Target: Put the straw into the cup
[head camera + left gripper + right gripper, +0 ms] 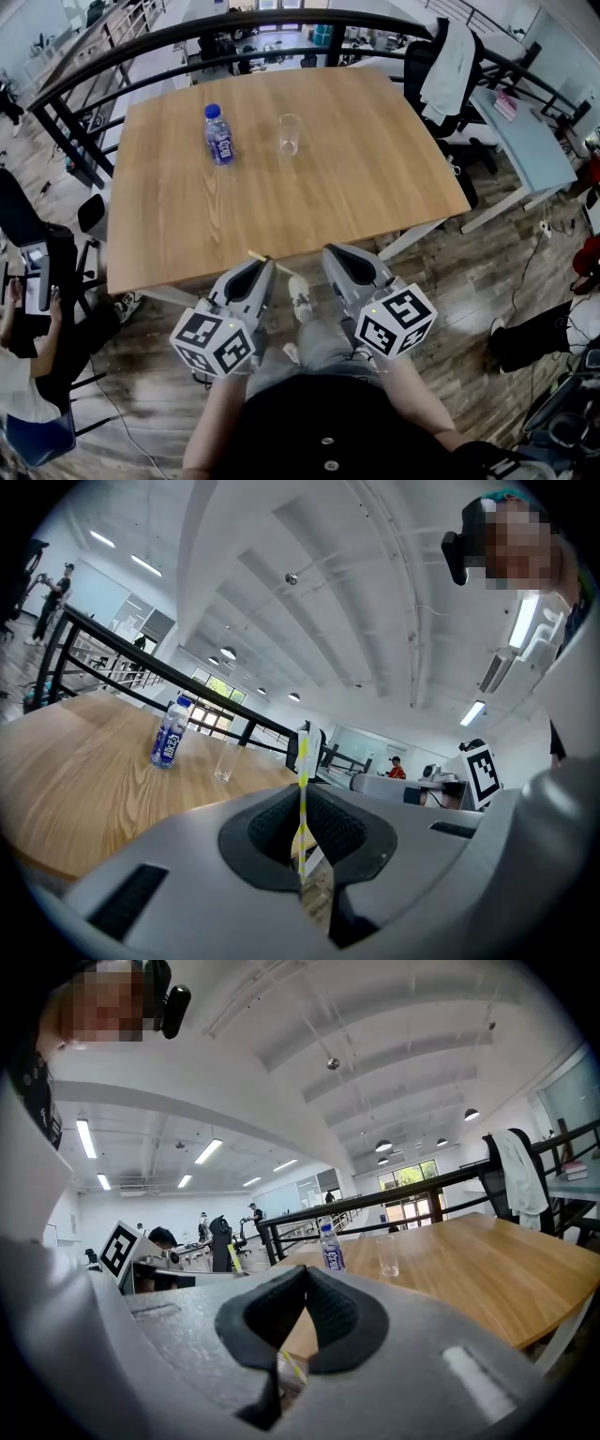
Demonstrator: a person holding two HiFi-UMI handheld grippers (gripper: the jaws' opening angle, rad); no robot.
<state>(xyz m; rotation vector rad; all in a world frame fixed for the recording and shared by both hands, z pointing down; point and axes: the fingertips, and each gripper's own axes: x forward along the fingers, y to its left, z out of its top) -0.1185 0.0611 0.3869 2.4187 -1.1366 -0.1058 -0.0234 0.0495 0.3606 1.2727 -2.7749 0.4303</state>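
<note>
Since the table [328, 187] carries the cup [290, 134] upright far across it, well ahead of the left gripper [262, 263] clamping the straw [302, 799] crosswise, the right gripper [335, 251] waits jaws together, empty.

The head view looks from above, steeply down on the table [187, 206]. The left gripper [257, 263] and right gripper [335, 251] sit close below it at the near edge (the wearer's own lap fills the bottom). The left gripper view sits low by that edge. It faces across the wood and tilts up to the ceiling, with the pinched straw [302, 799] right before the lens. The right gripper view faces likewise from the other side. All three share the far bottle [218, 136] and cup [290, 134]. The left gripper view also catches the right cube [481, 772], and the right gripper view the left cube [118, 1249].
</note>
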